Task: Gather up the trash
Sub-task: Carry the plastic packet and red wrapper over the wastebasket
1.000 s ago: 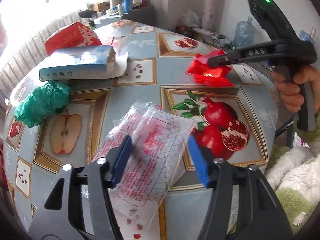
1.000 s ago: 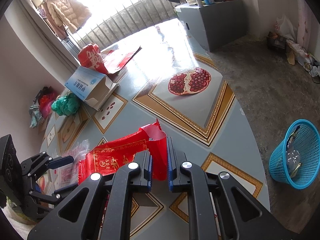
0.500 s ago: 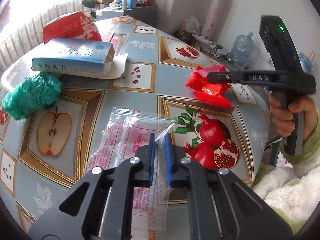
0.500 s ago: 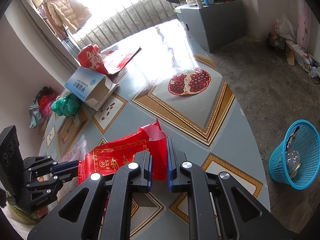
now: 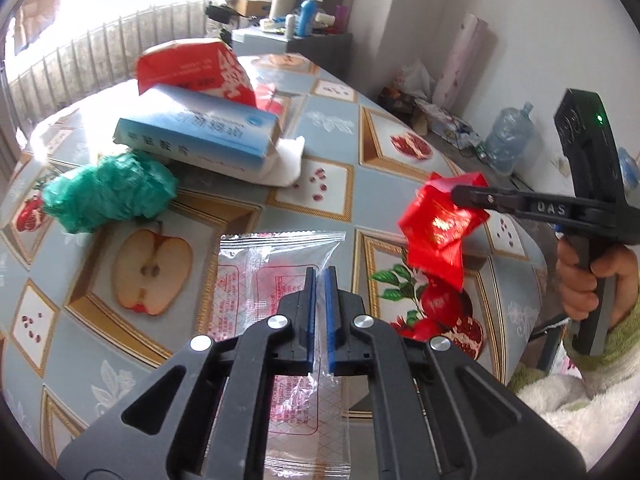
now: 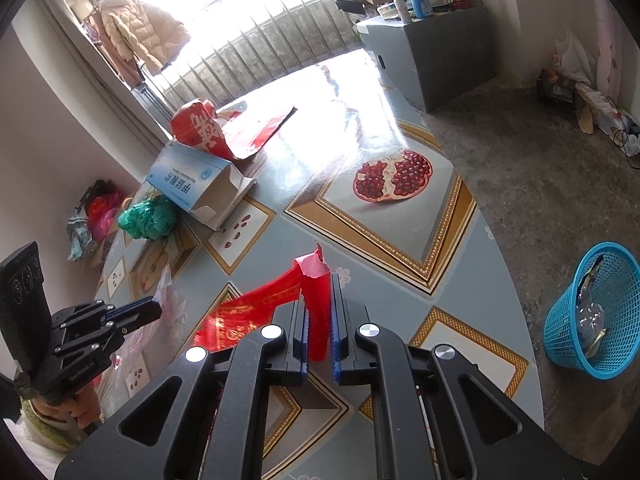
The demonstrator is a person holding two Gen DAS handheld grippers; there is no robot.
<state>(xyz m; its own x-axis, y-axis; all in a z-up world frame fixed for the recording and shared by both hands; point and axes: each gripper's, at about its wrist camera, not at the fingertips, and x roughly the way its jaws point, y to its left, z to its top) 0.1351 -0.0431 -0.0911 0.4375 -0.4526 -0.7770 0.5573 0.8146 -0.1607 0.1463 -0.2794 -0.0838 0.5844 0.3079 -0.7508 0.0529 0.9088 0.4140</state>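
My left gripper (image 5: 319, 276) is shut on a clear plastic wrapper with red print (image 5: 256, 264), held just above the table's near edge. My right gripper (image 6: 319, 280) is shut on a crumpled red foil wrapper (image 6: 256, 312) and holds it off the table; in the left wrist view the red wrapper (image 5: 440, 224) hangs from the right gripper (image 5: 456, 194) at the right. The left gripper (image 6: 154, 306) shows at the lower left of the right wrist view. A blue mesh waste basket (image 6: 596, 312) with trash in it stands on the floor to the right.
On the fruit-patterned table (image 5: 328, 128) lie a crumpled green bag (image 5: 108, 192), an open blue-and-white carton (image 5: 196, 136) and a red torn bag (image 5: 192, 68). A grey cabinet (image 6: 436, 48) with bottles stands beyond. Clutter lines the far wall.
My left gripper closed on the clear wrapper and lifted it off the table. My right gripper raised the red wrapper slightly.
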